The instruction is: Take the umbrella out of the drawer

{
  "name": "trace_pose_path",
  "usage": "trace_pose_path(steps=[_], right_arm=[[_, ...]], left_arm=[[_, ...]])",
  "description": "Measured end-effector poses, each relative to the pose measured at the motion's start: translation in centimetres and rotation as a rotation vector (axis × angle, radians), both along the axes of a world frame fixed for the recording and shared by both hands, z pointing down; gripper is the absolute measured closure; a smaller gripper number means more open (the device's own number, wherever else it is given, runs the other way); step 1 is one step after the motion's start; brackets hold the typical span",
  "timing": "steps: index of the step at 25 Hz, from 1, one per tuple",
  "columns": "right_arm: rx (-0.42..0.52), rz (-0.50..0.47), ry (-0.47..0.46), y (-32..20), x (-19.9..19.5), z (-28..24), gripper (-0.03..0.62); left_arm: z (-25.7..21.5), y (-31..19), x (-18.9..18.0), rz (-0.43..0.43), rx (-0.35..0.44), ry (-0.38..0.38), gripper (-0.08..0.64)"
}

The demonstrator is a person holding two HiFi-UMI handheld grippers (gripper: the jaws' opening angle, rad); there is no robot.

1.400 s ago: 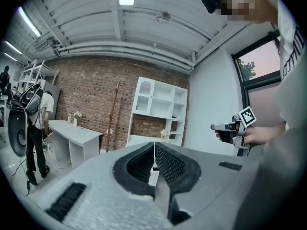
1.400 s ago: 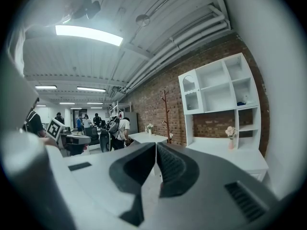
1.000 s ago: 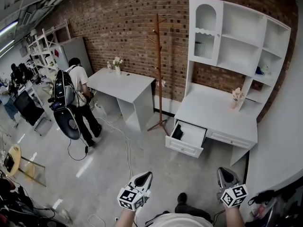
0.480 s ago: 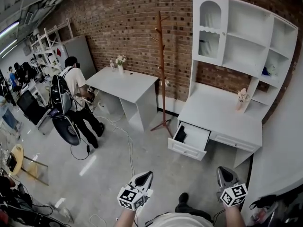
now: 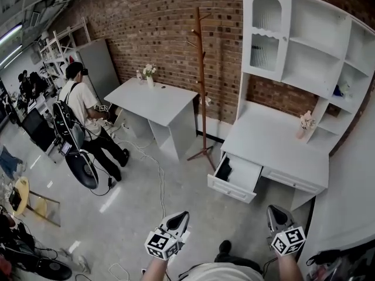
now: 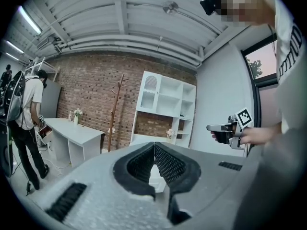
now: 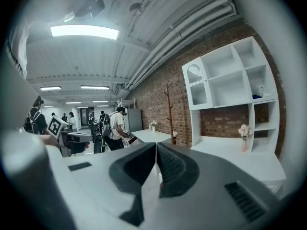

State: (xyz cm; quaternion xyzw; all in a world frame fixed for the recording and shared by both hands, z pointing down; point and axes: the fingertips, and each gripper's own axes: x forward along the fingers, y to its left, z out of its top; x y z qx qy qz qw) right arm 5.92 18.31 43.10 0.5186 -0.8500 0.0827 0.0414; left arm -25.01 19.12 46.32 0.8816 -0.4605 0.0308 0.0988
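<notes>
Between the jaws of the left gripper (image 6: 154, 146) nothing was held: they were pressed together at the tips, with only air ahead. Those of the right gripper (image 7: 156, 146) likewise met at their tips and pinched nothing. Both grippers hung low and well short of the drawer (image 5: 232, 187), with a stretch of bare floor (image 5: 193, 201) between them and its front. That drawer stood pulled out from under the white table (image 5: 275, 139), so opening it looked done already. At the drawer's left inner end lay a dark bundle, most likely the umbrella (image 5: 223, 168), though too small to make out clearly; it sat inside, untouched. Left of the drawer, against the brick wall, rose a wooden coat stand (image 5: 202, 86), and farther left of the drawer a person (image 5: 82, 107) stood by a second table (image 5: 155, 101). By my reading, the task had hardly begun: the approach to the drawer, the spreading of the jaws, the grasp and the lift out all remained.
</notes>
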Motion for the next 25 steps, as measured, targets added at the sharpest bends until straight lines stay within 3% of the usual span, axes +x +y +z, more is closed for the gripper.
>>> trace_pose_path(steps=[25], right_arm=[[-0.038,-0.086,-0.052,-11.6,6.5,2.8,0.563]], left_arm=[[-0.3,-9.6,8.2,-0.037,-0.018,-0.065,0.535]])
